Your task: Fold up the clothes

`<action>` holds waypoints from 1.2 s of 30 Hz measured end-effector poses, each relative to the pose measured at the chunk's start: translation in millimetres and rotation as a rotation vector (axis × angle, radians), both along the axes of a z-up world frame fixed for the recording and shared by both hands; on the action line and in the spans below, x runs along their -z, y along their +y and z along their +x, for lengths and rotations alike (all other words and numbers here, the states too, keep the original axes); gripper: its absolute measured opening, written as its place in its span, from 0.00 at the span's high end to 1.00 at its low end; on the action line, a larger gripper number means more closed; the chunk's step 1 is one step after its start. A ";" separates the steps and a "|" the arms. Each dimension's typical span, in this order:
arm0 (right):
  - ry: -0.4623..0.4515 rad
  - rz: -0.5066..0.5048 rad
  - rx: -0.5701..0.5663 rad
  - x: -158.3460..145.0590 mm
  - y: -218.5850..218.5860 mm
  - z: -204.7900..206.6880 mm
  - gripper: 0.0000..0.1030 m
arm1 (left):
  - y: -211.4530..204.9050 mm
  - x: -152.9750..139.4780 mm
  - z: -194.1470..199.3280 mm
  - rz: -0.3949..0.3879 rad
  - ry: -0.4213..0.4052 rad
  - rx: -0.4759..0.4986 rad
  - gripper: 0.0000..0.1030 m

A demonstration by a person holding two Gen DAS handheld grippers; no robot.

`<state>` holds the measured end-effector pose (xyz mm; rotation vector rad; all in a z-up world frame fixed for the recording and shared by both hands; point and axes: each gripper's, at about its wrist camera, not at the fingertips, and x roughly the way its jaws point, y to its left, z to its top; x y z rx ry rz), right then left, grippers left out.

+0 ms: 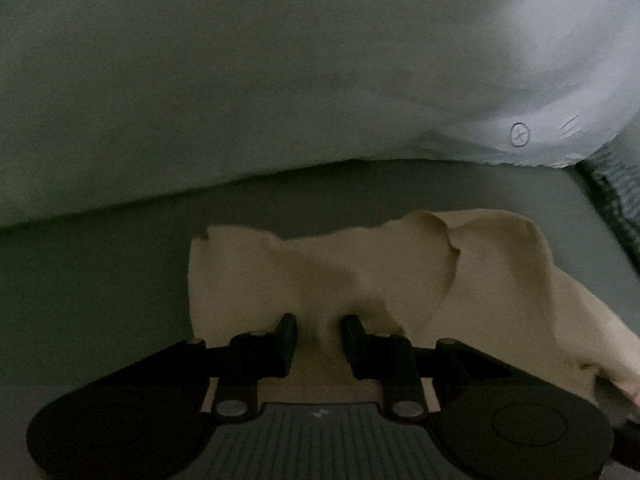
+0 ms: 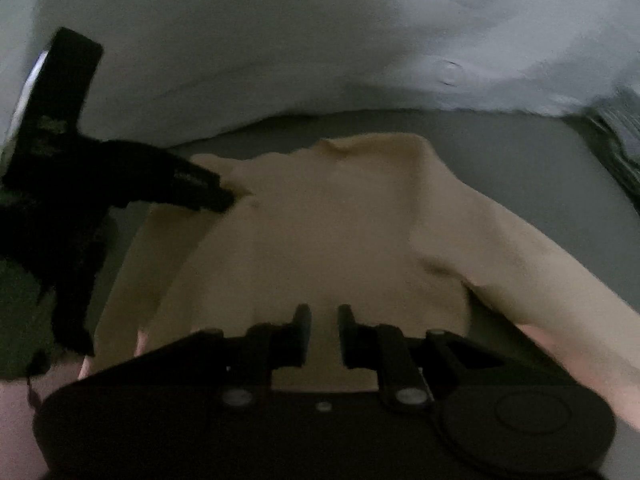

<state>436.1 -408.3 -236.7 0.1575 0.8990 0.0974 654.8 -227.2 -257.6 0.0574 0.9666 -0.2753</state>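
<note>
Both jaws pinch cream garment [image 1: 320, 272]: left gripper [image 1: 318, 330] nips raised fold, cloth bunched between narrowed jaws; right gripper [image 2: 324, 320] has near hem between jaws, seemingly gripped. Garment lies on grey table [image 1: 100, 280], far edge close to pale sheet [image 1: 240, 80] at table's back edge. Two-point hold likely keeps cloth taut for next fold. Sleeve trails toward right edge.

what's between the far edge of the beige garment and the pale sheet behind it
Only a bare strip of grey surface lies between the beige garment and the pale sheet; both wrist views show it.
</note>
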 end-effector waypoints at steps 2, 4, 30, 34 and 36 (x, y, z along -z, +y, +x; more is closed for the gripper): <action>0.002 0.007 0.054 -2.7 -13.5 -17.7 0.77 | -6.1 -3.4 5.3 0.023 0.020 -0.004 0.63; -0.003 0.028 0.133 -6.6 -32.6 -39.2 0.65 | -5.2 -11.3 8.3 0.007 0.059 -0.025 0.43; -0.132 0.041 0.928 15.8 -271.7 -213.7 0.86 | 22.1 -50.3 -169.6 0.057 0.133 -0.018 0.18; -0.195 0.061 0.885 -9.6 -246.0 -189.2 0.94 | 23.9 -60.7 -172.9 0.035 0.104 -0.008 0.18; -0.266 0.092 0.777 -35.9 -214.2 -165.3 0.95 | 37.2 -69.1 -174.7 -0.002 0.088 -0.036 0.18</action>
